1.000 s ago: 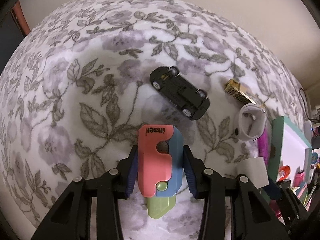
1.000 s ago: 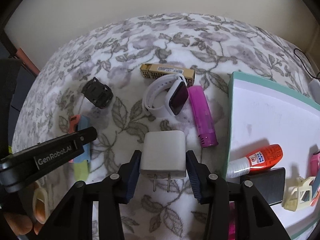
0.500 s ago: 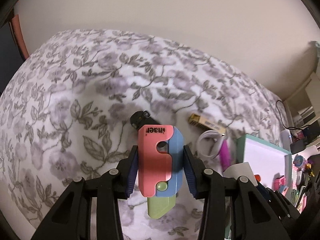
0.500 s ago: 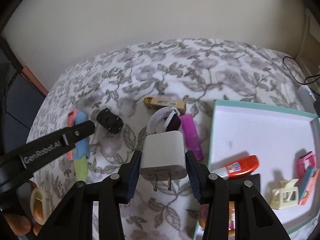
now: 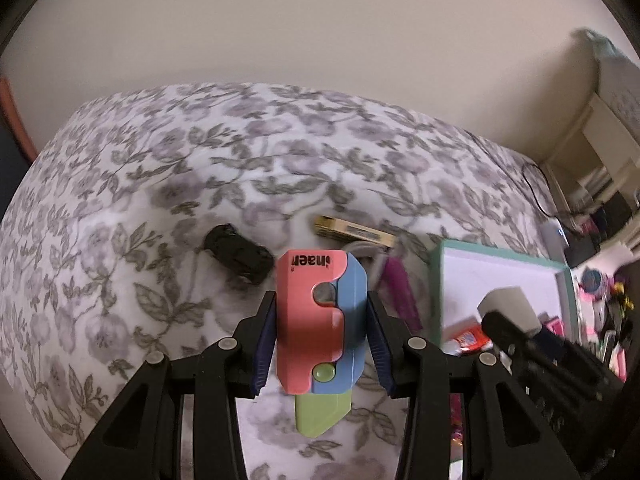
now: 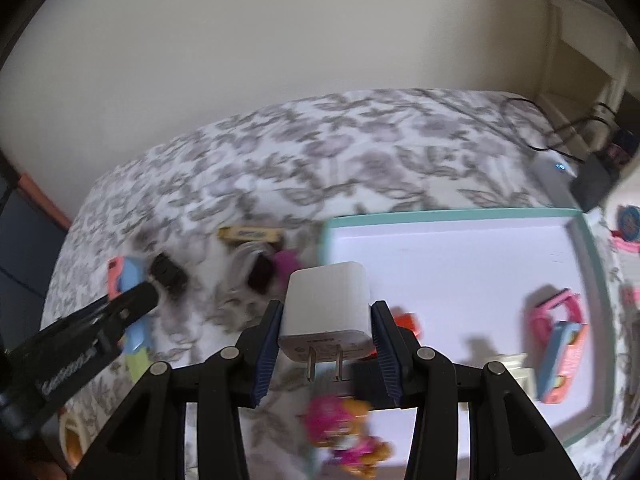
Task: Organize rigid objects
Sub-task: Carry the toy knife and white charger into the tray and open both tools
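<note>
The left gripper (image 5: pixel 322 330) has its fingers pinching a pink-and-blue toy knife (image 5: pixel 320 320) at frame centre; the right gripper (image 6: pixel 324 330) pinches a white charger (image 6: pixel 326 308) before the teal-rimmed tray (image 6: pixel 452 213) on the floral bed (image 5: pixel 200 168).

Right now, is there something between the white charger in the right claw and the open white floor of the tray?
Nothing visible blocks it. The right claw holds the white charger above the near edge of the tray, whose white middle is bare. The pink and blue items lie at its far right side, away from that space.
</note>
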### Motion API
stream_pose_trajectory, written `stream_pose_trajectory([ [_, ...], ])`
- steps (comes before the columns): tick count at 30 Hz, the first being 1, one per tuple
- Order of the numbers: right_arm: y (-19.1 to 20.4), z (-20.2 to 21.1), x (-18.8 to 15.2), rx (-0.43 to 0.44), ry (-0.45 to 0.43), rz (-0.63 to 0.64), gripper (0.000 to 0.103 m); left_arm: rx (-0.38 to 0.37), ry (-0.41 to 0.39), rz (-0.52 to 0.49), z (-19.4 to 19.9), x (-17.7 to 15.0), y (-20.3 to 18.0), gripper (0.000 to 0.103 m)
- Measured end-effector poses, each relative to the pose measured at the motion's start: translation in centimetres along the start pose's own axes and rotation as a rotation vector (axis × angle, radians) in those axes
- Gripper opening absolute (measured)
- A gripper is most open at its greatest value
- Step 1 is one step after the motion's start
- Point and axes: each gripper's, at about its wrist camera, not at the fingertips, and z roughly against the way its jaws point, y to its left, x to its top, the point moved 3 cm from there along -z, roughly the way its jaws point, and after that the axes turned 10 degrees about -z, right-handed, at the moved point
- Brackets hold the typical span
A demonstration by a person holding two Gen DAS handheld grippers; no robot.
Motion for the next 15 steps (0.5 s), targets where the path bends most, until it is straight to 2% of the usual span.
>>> stream_pose_trajectory([
  [8, -7.0, -0.2, 1.0, -0.063, 0.025, -0.154, 0.047, -0.074, -0.015, -0.057, -0.1, 0.5, -5.2, 0.044],
  [15, -11.7, 0.5, 1.7, -0.105, 0.007, -0.258, 0.047, -0.125, -0.034, -0.108, -0.3, 1.3, -9.7, 0.044],
])
